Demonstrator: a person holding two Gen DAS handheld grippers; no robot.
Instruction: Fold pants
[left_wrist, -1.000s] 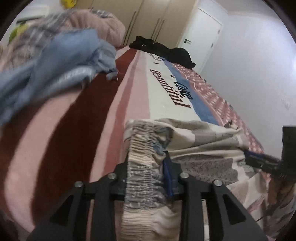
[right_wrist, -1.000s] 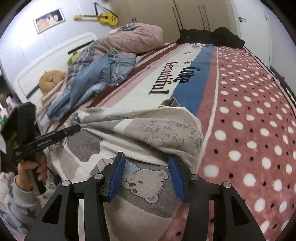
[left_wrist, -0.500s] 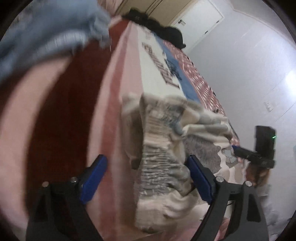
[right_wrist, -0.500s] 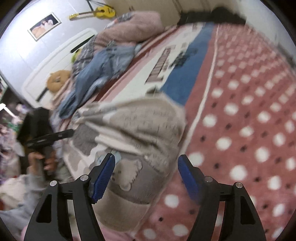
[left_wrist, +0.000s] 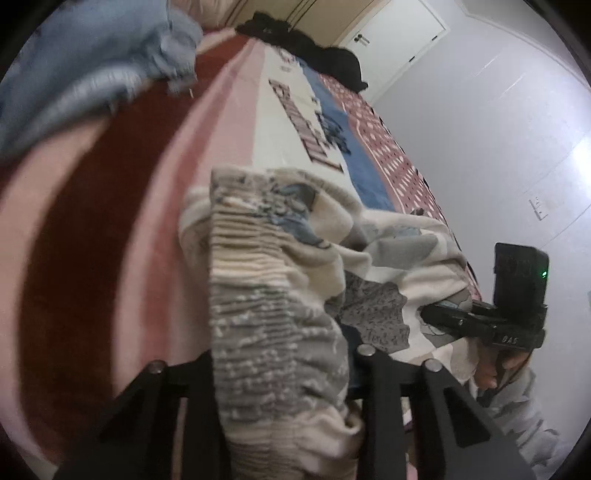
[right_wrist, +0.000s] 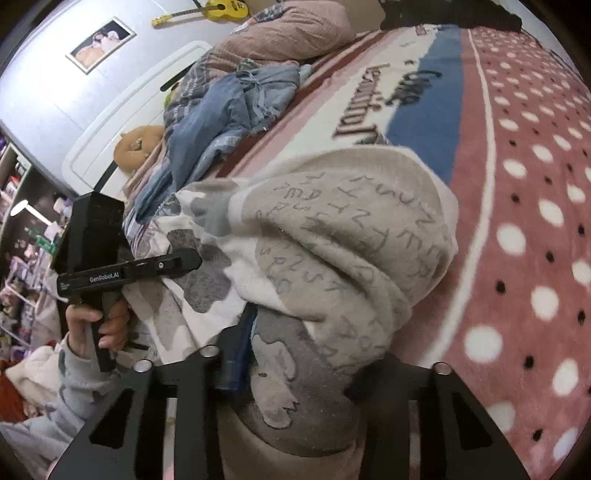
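Striped and dotted, the bedspread (right_wrist: 517, 155) covers a bed beside a white wall, with a blue garment (right_wrist: 225, 107) heaped near the pillow (right_wrist: 288, 33). No containers show. On the near part of the bed lie the pants (right_wrist: 332, 236), cream and grey with a printed pattern, partly folded into a bundle. Pointing down at a slant, the left gripper (left_wrist: 284, 365) has just been closing and now pinches the gathered waistband (left_wrist: 258, 302) between its jaws. Angled down likewise, the right gripper (right_wrist: 299, 362) has also just been closing and clamps a thick fold of the pants. Each gripper is held by a hand (right_wrist: 96, 325) in a pale sleeve (right_wrist: 74, 387).
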